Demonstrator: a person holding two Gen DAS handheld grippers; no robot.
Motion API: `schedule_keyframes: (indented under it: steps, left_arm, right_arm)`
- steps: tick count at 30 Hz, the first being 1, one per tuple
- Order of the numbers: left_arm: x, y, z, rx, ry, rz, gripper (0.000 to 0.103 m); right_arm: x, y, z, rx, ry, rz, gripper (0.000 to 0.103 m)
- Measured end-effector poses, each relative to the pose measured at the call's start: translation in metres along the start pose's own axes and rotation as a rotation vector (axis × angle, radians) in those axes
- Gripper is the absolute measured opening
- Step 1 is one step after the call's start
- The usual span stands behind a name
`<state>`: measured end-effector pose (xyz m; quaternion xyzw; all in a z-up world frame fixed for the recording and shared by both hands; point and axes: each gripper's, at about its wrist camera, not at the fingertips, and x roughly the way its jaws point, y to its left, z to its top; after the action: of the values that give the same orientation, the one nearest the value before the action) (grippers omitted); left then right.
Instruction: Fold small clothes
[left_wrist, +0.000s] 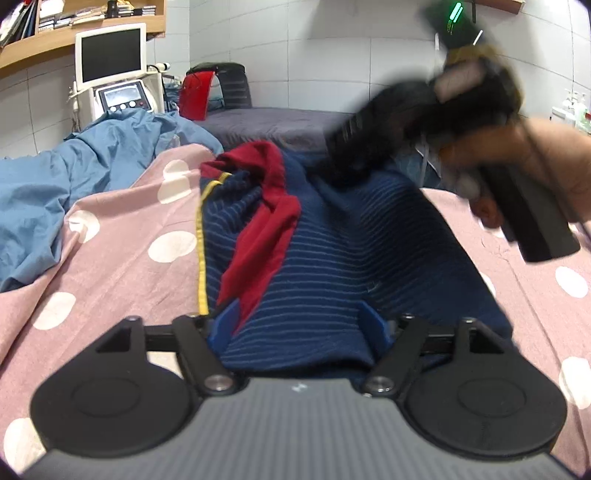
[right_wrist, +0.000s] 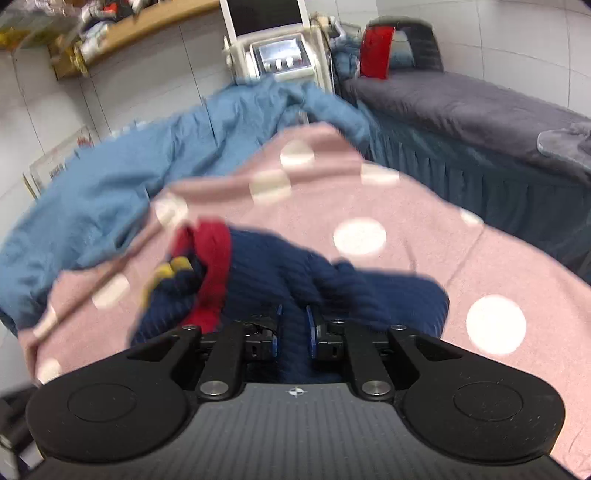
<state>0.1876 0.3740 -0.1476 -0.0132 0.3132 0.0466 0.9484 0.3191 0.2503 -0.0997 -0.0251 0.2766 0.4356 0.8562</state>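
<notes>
Where right tongs pinch, garment lengthwise ahead

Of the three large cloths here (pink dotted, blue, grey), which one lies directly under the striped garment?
The pink sheet with white dots: the navy striped garment rests on it. The blue sheet is bunched behind-left; the grey one covers another bed.

The right gripper has its two blue-tipped fingers drawn close together, pinching a ridge of the navy striped garment between them. The garment lies bunched on a pink sheet with white dots, with a red band and a bit of yellow trim showing on its left side. A rumpled blue blanket lies to the left and behind. Further back stand a white machine with a small screen and a grey-covered bed. The picture is blurred.
</notes>
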Motion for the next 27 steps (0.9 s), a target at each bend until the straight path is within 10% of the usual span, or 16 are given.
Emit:
schedule_keyframes:
  steps: [2,14,17,21,27]
  left_arm:
    - [0.001,-0.003,0.001,0.017,0.007,0.002,0.079]
    - [0.001,0.003,0.0,-0.02,0.01,-0.003,0.08]
    - [0.001,0.0,0.003,-0.01,0.024,-0.005,0.084]
    - [-0.006,-0.004,0.008,-0.019,0.039,-0.004,0.092]
    - [-0.026,-0.016,0.022,-0.036,0.066,0.057,0.102]
  right_arm:
    - [-0.007,0.009,0.007,-0.032,-0.063,0.048,0.038]
    - [0.073,0.027,0.009,-0.04,0.165,-0.033,0.048]
    - [0.045,0.028,0.02,-0.024,0.077,0.001,0.052]
    - [-0.015,0.024,0.033,0.064,-0.046,0.034,0.103]
    - [-0.098,0.033,0.019,0.059,-0.026,0.07,0.103]
